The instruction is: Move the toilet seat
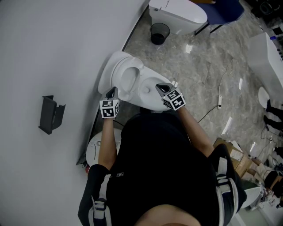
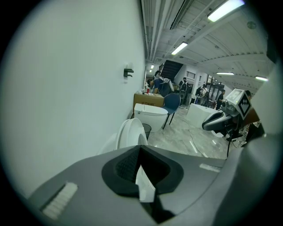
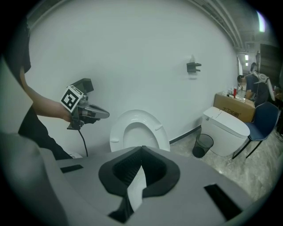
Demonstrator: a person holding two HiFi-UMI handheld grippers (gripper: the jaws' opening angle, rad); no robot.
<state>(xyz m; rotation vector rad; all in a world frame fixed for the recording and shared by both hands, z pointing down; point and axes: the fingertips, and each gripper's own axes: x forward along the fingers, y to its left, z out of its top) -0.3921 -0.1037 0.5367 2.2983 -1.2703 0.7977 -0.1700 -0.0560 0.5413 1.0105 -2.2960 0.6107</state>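
The white toilet stands against the wall with its seat [image 1: 125,78] raised, the ring leaning back toward the wall above the bowl [image 1: 150,92]. In the right gripper view the upright seat [image 3: 139,129] faces me, and in the left gripper view the seat [image 2: 131,132] shows edge-on. My left gripper [image 1: 111,93] hovers at the seat's left side, shut and empty. The right gripper [image 1: 164,88] is over the bowl's right part, also shut with nothing in it. Each gripper sees the other: the right gripper [image 2: 216,122] and the left gripper [image 3: 95,113].
A second toilet [image 1: 179,12] and a black bin [image 1: 159,33] stand farther along the wall, with a blue chair [image 1: 223,11] beyond. A black holder [image 1: 51,114] is fixed to the wall. A cable [image 1: 219,103] runs over the marble floor, and boxes [image 1: 236,156] sit at the right.
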